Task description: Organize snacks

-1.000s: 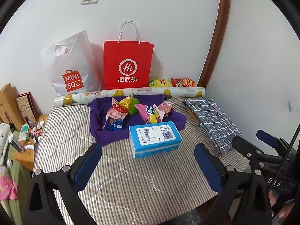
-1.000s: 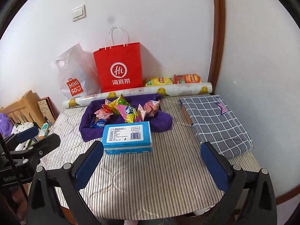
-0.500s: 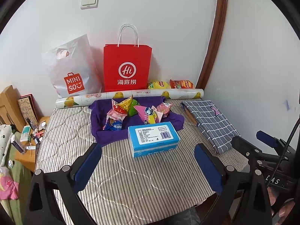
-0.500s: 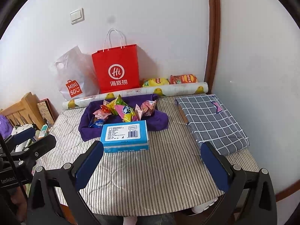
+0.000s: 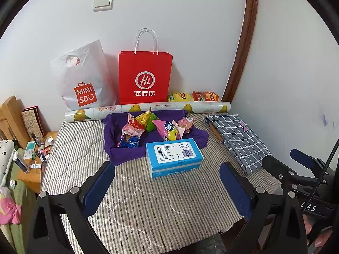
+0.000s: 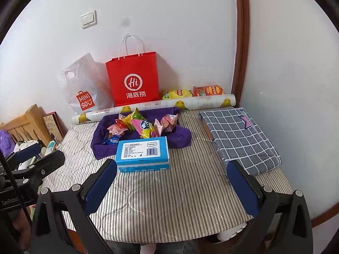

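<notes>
Several colourful snack packets (image 5: pixel 156 127) (image 6: pixel 142 126) lie piled on a purple cloth (image 5: pixel 118 154) (image 6: pixel 101 148) on the striped table (image 5: pixel 148 207) (image 6: pixel 169 201). A blue tissue box (image 5: pixel 173 156) (image 6: pixel 143 154) lies in front of them. My left gripper (image 5: pixel 167 184) is open and empty, well short of the box. My right gripper (image 6: pixel 171 182) is open and empty, also short of the box. Each gripper shows at the edge of the other's view, the right one (image 5: pixel 305 167) and the left one (image 6: pixel 36 158).
A red paper bag (image 5: pixel 145 80) and a white MINISO bag (image 5: pixel 84 80) stand against the back wall. A printed paper roll (image 5: pixel 148 110) lies before two chip bags (image 5: pixel 192 96). A checked folded cloth (image 5: pixel 237 137) lies at right. A cluttered wooden stand (image 5: pixel 31 154) is left.
Both grippers have drawn back and up from the table, so the box and snacks look slightly smaller and farther. Nothing on the table has moved.
</notes>
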`<action>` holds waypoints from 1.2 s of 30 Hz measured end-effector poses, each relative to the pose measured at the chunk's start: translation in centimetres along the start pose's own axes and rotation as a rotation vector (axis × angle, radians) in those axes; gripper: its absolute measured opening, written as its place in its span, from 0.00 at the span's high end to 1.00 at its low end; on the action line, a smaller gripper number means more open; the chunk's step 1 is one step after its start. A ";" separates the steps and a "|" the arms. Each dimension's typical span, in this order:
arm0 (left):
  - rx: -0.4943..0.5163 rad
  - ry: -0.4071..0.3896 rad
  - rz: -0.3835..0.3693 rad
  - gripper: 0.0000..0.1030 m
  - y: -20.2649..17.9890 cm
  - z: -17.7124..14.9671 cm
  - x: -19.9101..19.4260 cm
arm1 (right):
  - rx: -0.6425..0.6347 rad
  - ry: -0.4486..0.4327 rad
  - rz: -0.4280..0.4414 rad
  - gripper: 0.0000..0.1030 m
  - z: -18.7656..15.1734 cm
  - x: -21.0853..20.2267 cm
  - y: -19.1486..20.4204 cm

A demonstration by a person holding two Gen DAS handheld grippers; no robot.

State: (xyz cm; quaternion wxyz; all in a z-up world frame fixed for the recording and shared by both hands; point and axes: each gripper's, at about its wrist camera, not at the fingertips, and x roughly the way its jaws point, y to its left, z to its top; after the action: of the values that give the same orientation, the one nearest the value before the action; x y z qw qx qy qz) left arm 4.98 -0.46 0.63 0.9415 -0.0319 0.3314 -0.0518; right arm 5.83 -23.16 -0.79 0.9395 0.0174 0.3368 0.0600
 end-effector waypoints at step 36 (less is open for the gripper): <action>-0.006 0.004 -0.002 0.03 -0.4 -0.1 -0.4 | 0.001 -0.010 0.013 0.01 0.0 -0.8 0.3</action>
State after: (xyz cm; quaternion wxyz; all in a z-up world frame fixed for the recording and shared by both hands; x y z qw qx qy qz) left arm 4.60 -0.82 0.82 0.9406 -0.0349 0.3337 -0.0520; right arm 5.16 -22.97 -0.26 0.9408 0.0202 0.3318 0.0660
